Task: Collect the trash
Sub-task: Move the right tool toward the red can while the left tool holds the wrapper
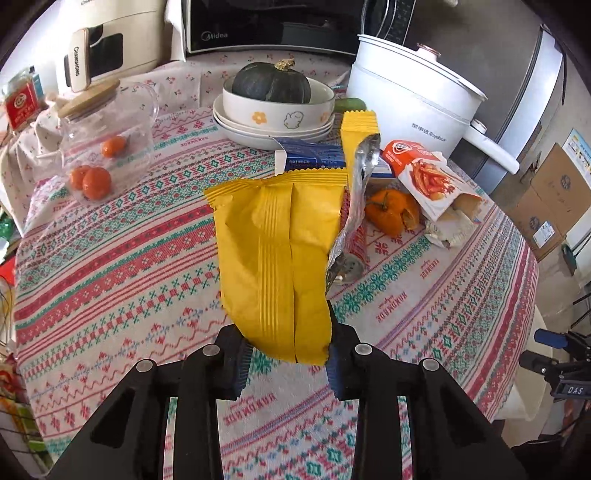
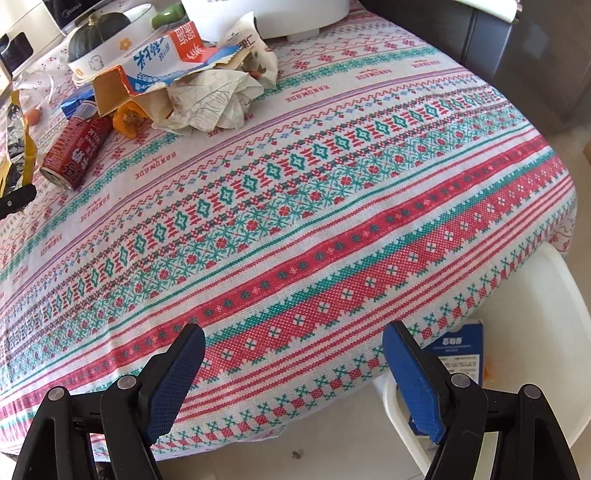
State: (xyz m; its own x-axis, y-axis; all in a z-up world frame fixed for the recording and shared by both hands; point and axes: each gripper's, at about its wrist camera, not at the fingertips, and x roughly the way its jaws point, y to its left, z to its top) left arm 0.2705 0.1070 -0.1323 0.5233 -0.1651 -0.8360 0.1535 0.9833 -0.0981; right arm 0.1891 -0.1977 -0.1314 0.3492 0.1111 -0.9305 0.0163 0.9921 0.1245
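My left gripper (image 1: pixel 290 350) is shut on a yellow snack wrapper (image 1: pixel 280 251) with a silver lining and holds it above the table. Behind it lie a red can (image 1: pixel 356 243), a blue carton (image 1: pixel 314 155), an orange peel (image 1: pixel 393 210) and a red-and-white fries box (image 1: pixel 432 177). My right gripper (image 2: pixel 293 354) is open and empty over the table's near edge. In the right wrist view the red can (image 2: pixel 75 151), crumpled paper (image 2: pixel 218 99) and a torn milk carton (image 2: pixel 162 62) lie far left. A white bin (image 2: pixel 524 332) below the table edge holds a blue box (image 2: pixel 458 354).
A bowl with a dark green squash (image 1: pixel 271 83) stands on stacked plates at the back. A white electric pot (image 1: pixel 410 92), a microwave (image 1: pixel 273 26) and a glass jar with small oranges (image 1: pixel 99 147) ring the patterned tablecloth (image 1: pixel 110 258).
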